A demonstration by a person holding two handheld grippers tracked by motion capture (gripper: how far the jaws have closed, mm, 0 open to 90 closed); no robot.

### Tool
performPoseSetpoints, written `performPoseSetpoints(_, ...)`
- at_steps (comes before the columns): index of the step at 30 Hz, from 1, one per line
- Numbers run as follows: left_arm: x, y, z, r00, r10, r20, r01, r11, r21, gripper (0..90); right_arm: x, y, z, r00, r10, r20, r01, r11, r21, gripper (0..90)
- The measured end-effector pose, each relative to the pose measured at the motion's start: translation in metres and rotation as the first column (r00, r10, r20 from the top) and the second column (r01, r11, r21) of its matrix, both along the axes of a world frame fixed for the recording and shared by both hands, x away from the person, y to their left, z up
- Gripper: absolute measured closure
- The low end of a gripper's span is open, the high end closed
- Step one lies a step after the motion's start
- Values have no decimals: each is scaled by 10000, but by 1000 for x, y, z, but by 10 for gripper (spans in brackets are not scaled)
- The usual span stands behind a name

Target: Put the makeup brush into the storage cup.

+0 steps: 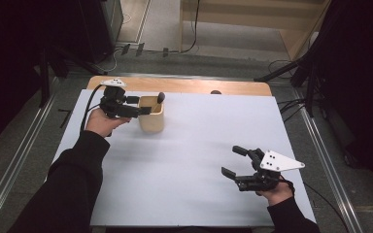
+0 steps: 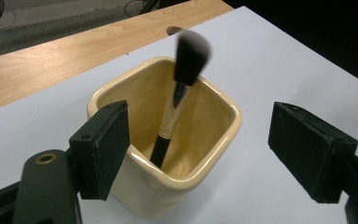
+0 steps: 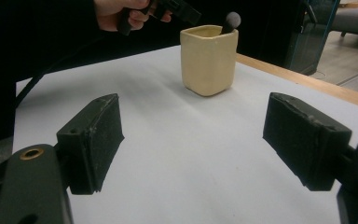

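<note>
Makeup brush (image 2: 177, 100) leans inside the cream ceramic cup (image 2: 214, 140); left gripper (image 2: 198, 154) hovers above it, jaws spread wide, empty; right gripper (image 1: 235, 162) likewise open.

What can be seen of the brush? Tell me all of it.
The brush is a makeup-type brush: a dark, rounded bristle head on top, a pale shiny ferrule below it, then a black handle. It stands head up in the cup, handle end on the cup's floor, leaning toward the far rim, with the head sticking out above it. The head looks blurred. The left gripper hangs open over the cup, its pads clear of the brush.
</note>
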State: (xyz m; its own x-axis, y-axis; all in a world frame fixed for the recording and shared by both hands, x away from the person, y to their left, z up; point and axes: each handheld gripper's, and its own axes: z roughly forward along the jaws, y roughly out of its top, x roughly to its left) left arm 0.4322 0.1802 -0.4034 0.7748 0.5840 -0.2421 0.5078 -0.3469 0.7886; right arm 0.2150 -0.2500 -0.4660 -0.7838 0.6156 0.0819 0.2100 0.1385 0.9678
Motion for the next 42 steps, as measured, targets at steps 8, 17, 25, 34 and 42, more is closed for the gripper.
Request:
performPoseSetpoints(8, -15, 9, 4, 9993, -73, 378, 71, 10000, 48, 227, 0, 0, 0, 10000, -15, -8, 15, 10000, -19, 208)
performPoseSetpoints(17, -31, 22, 4, 9996, -263, 131, 266, 9993, -272, 226, 1, -1, -1, 10000, -75, -39, 75, 10000, -1, 208)
performPoseSetpoints(25, -51, 26, 1, 9976, -523, 448, 530, 9985, -129, 219, 1, -1, -1, 10000, -85, -27, 85, 10000, -31, 208)
performPoseSetpoints(34, -70, 28, -5, 9945, -815, 654, 820, 9966, -57, 182, 0, -2, 0, 9999, -160, 14, 160, 9999, -39, 208)
performPoseSetpoints(42, -90, 30, -6, 9906, -937, 1000, 933, 9956, 83, 182, -1, -3, 0, 9997, -233, 33, 233, 9997, -40, 208)
